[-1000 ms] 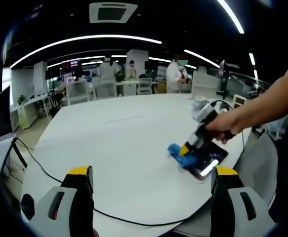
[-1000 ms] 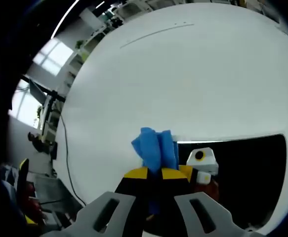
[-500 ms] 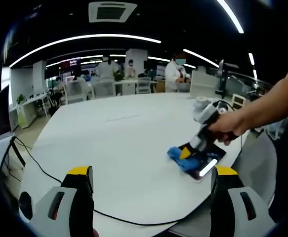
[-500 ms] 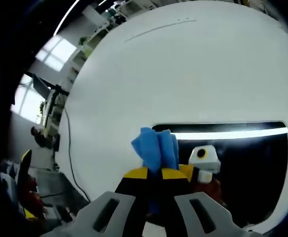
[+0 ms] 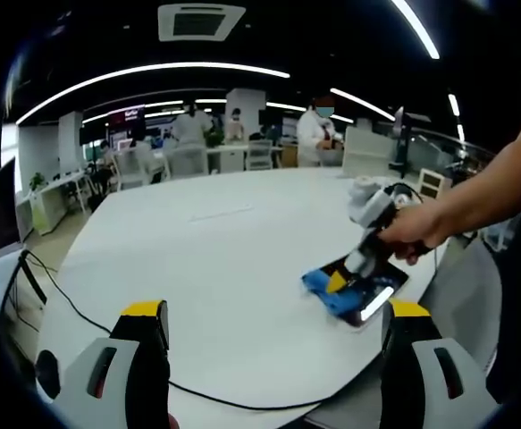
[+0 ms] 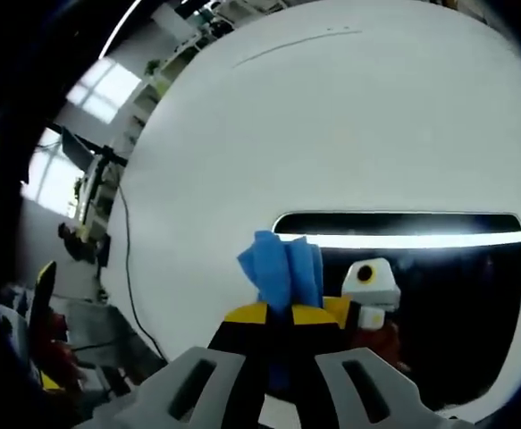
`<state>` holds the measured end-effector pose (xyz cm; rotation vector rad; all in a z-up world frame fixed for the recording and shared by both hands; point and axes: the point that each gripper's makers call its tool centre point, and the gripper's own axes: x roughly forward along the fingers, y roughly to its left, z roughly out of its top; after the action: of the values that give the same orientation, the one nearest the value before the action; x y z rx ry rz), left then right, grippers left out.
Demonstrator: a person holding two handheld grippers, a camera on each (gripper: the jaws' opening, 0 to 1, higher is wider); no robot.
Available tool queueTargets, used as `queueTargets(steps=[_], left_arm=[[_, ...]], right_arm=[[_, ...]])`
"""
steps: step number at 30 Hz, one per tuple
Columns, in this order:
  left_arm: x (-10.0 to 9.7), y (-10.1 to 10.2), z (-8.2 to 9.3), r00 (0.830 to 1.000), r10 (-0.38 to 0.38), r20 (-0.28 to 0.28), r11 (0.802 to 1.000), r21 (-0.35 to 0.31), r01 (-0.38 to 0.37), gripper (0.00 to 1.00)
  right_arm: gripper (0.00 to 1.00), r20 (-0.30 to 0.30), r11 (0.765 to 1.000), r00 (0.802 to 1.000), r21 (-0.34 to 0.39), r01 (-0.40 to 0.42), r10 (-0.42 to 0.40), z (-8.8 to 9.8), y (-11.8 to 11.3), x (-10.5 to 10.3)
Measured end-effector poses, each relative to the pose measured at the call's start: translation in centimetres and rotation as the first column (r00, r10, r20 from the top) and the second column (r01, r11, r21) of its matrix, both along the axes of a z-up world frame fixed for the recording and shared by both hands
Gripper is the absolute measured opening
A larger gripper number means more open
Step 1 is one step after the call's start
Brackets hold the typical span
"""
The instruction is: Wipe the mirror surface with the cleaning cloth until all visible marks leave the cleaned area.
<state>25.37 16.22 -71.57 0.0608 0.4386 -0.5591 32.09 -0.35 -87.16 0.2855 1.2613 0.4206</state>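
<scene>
Blue cleaning cloth [image 6: 283, 271] was seen clamped between the closed jaws of the right gripper [image 6: 278, 315], its bunched end sticking out past the yellow-tipped pads. In the right gripper view the cloth was laid over the near left corner of the mirror [image 6: 448, 295], a dark rectangular pane lying flat on the white table [image 6: 331, 125]. A bright strip of ceiling light and the gripper's own white housing were reflected in the glass.

In the left gripper view the same right gripper [image 5: 338, 281] was held by a hand [image 5: 412, 232] reaching in from the right, and was pressed down on the cloth [image 5: 324, 288] at the left end of the mirror [image 5: 376, 288], which lay close to the table's [image 5: 215, 259] right edge. The left gripper [image 5: 273, 313] was held wide open, nothing between its jaws, well apart from the mirror and above the near part of the table. A black cable [image 5: 90, 313] was draped across the table's near edge. Desks, chairs and several people were visible in the office beyond.
</scene>
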Motion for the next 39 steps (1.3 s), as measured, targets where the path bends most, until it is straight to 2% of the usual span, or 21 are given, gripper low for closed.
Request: queueTargets(steps=[14,33,39], left_arm=[[-0.2,0.4,0.4,1.000,0.027,0.009,1.000,0.005,-0.027,0.99],[-0.3,-1.4,0.3,0.999,0.040,0.009,0.999,0.003,-0.040,0.99],[0.0,-1.8,-0.7,0.999,0.043,-0.017,0.999,0.010,-0.043,0.99]], right_arm=[[0.01,0.018,0.999,0.999,0.012,-0.038,0.038,0.0,-0.2,-0.1],[0.01,0.025,0.999,0.999,0.020,-0.037,0.037,0.2,-3.9,-0.2],[0.01,0.023,0.999,0.999,0.023,-0.035,0.034,0.3,-5.1,-0.4]])
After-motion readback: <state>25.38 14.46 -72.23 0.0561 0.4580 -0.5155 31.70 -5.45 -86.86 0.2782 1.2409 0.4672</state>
